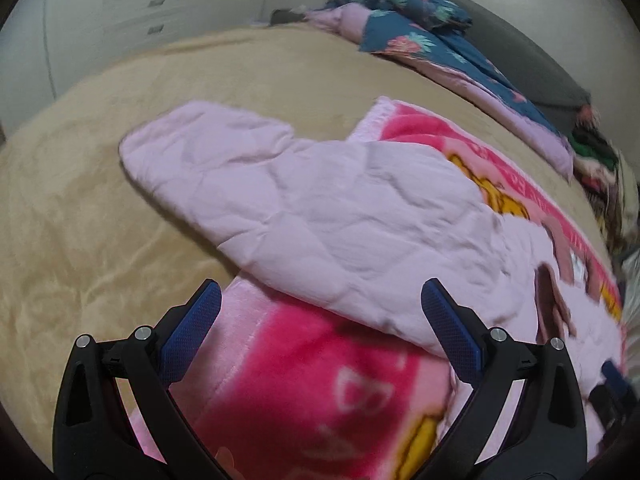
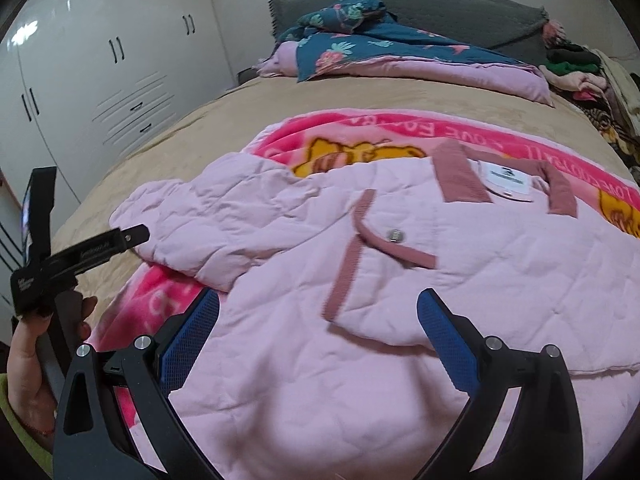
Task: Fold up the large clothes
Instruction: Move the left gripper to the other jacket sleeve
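Nearest: left gripper (image 1: 320, 328), jaws wide, empty, above the pink jacket's (image 2: 360, 280) sleeve (image 1: 224, 168), whose long axis runs away leftward. Right gripper (image 2: 318, 336), equally agape and empty, over the body. Beneath: cartoon blanket (image 1: 304, 380); beyond, beige bedspread (image 1: 80, 220).

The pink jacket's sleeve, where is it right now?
In the left wrist view the sleeve stretches left off the pink jacket, its end resting on the tan bedspread beyond the cartoon blanket, ahead of the open left gripper.
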{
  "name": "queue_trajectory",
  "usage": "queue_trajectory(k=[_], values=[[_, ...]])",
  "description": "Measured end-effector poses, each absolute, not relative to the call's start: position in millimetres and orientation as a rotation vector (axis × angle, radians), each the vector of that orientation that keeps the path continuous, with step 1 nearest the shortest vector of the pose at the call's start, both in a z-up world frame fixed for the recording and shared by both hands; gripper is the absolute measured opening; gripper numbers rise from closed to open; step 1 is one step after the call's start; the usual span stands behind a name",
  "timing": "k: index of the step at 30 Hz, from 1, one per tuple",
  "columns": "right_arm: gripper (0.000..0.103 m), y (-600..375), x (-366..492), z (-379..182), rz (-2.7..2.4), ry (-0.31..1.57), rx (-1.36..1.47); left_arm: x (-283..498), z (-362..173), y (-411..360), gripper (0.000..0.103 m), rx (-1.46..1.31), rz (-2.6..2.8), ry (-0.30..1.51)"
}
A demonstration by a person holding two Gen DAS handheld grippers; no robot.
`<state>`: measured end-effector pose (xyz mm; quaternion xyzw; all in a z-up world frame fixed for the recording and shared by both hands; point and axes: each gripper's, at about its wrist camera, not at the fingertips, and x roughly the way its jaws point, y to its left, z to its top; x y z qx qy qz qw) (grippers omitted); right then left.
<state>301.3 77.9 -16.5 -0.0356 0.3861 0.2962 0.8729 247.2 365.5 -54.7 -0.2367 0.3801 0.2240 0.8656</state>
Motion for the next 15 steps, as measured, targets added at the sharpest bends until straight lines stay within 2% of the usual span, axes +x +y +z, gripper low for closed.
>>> queue_trajectory(k=[15], values=[[0.099,116,305,-31,0.632,0.822,-0.148,252,-91,450,0.094,-0.73,0.551,0.744]])
